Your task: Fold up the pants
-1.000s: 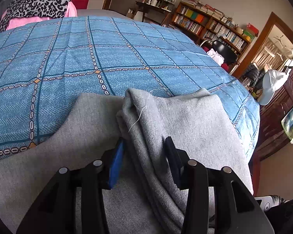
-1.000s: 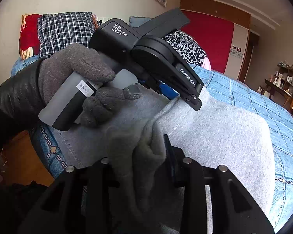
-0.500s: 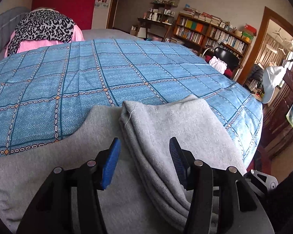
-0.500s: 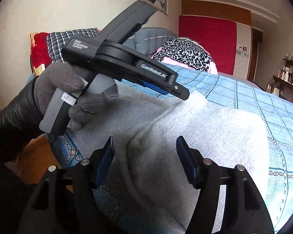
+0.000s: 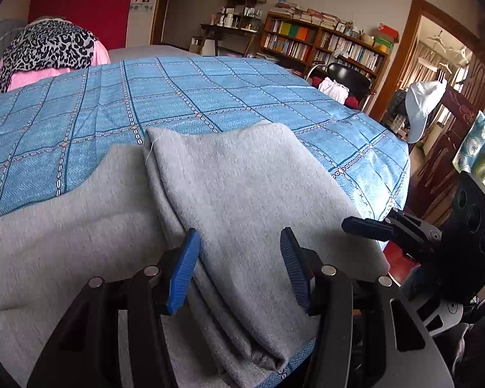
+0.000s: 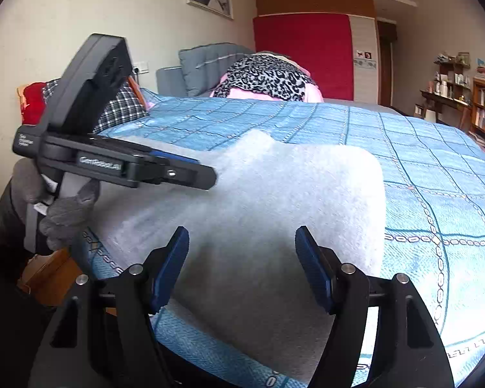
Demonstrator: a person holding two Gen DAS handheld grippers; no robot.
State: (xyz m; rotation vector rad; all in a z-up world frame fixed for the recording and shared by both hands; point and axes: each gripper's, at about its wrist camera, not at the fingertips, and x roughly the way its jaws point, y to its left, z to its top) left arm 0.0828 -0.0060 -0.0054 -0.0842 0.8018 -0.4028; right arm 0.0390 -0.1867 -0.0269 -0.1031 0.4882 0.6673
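Grey pants (image 5: 236, 174) lie folded in a thick stack on the blue checked bedspread (image 5: 210, 97), with one layer spread out to the left. My left gripper (image 5: 239, 236) hovers open over the stack's near end, its blue pads clear of the cloth. In the right wrist view the same pants (image 6: 291, 194) fill the middle. My right gripper (image 6: 242, 232) stands over their near edge with its jaws opening and only loose cloth below them. The left gripper (image 6: 197, 168) shows there from the side, held by a gloved hand (image 6: 68, 216). The right gripper's fingertip (image 5: 365, 226) shows at the stack's right.
Leopard-print and pink bedding (image 5: 48, 51) lies at the bed's far end, and a plaid pillow (image 6: 119, 110) by the headboard. A bookshelf (image 5: 323, 45) and a black chair (image 5: 349, 77) stand beyond the bed. The bed's edge drops off just under both grippers.
The right gripper's jaws have widened and let go of the grey fold. Both grippers have drawn back from the pants toward the bed's near edge, and the stack now lies flat.
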